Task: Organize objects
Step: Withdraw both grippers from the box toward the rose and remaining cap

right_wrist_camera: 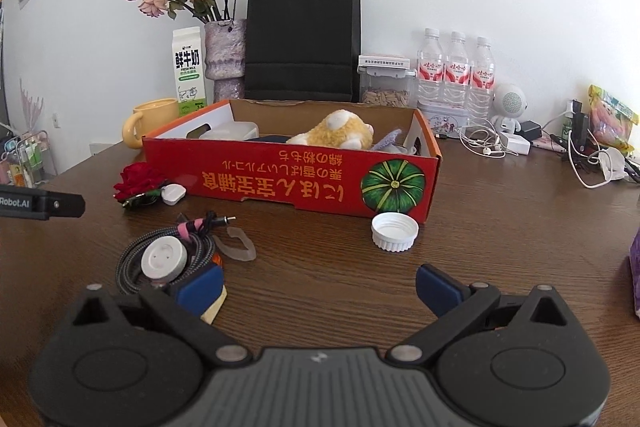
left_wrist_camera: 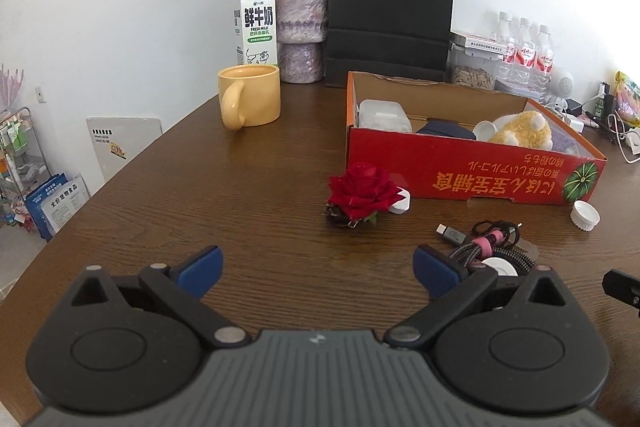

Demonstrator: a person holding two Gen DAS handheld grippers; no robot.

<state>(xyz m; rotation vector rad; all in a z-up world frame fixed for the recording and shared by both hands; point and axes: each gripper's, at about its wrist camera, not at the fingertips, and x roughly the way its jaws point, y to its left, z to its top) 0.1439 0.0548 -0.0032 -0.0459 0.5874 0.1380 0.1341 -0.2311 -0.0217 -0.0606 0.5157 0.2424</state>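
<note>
A red cardboard box [left_wrist_camera: 472,169] [right_wrist_camera: 280,179] sits on the brown table and holds a yellow plush toy [right_wrist_camera: 340,133], a clear plastic case [left_wrist_camera: 384,113] and a dark item. In front of it lie a red rose [left_wrist_camera: 362,189] [right_wrist_camera: 138,181], a small white charger [right_wrist_camera: 174,193], a coiled braided cable with a white puck [right_wrist_camera: 164,261] [left_wrist_camera: 494,247] and a white bottle cap [right_wrist_camera: 394,231] [left_wrist_camera: 585,215]. My left gripper [left_wrist_camera: 318,273] is open and empty, just short of the rose. My right gripper [right_wrist_camera: 320,287] is open and empty, its left finger beside the cable.
A yellow mug [left_wrist_camera: 248,97], milk carton [left_wrist_camera: 256,23], vase of dried roses [left_wrist_camera: 300,31] and black paper bag [left_wrist_camera: 390,15] stand behind the box. Water bottles [right_wrist_camera: 454,75], a seed jar [right_wrist_camera: 384,87], a small speaker [right_wrist_camera: 510,107], earphones and chargers crowd the back right.
</note>
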